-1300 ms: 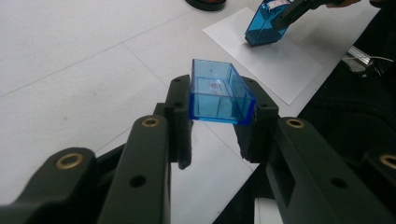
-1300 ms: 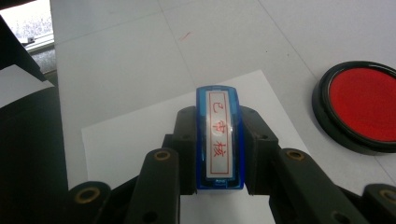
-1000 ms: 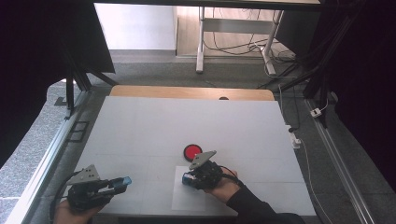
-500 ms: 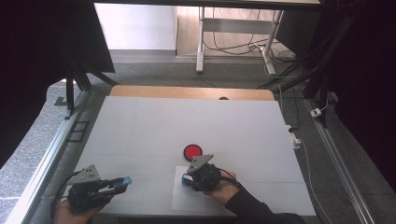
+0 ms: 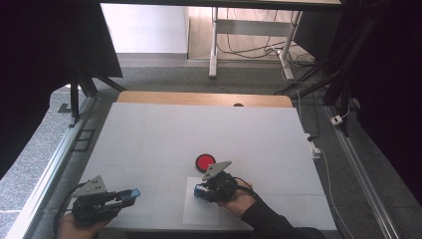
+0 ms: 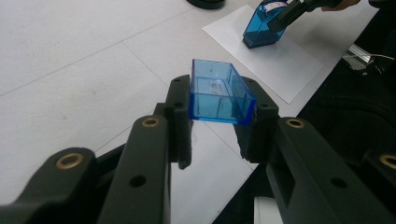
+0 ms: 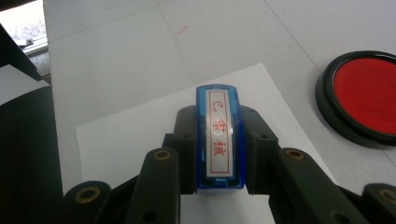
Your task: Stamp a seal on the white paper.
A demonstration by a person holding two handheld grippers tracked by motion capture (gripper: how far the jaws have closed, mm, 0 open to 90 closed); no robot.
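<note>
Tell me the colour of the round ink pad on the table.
Red, set in a black rim: the ink pad shows best in the right gripper view.

The right tool (image 7: 219, 154) is black, and it is holding a blue stamp (image 7: 218, 140) with a white face and red letters inside a red box. Under it is lying a white paper (image 7: 140, 135). Beside it is sitting a red pad (image 7: 369, 93) with a black rim. The left tool (image 6: 217, 126) is black too, gripping a clear blue cap (image 6: 219, 93). The bench (image 5: 164, 134) is showing pale grey with thin lines.
</note>
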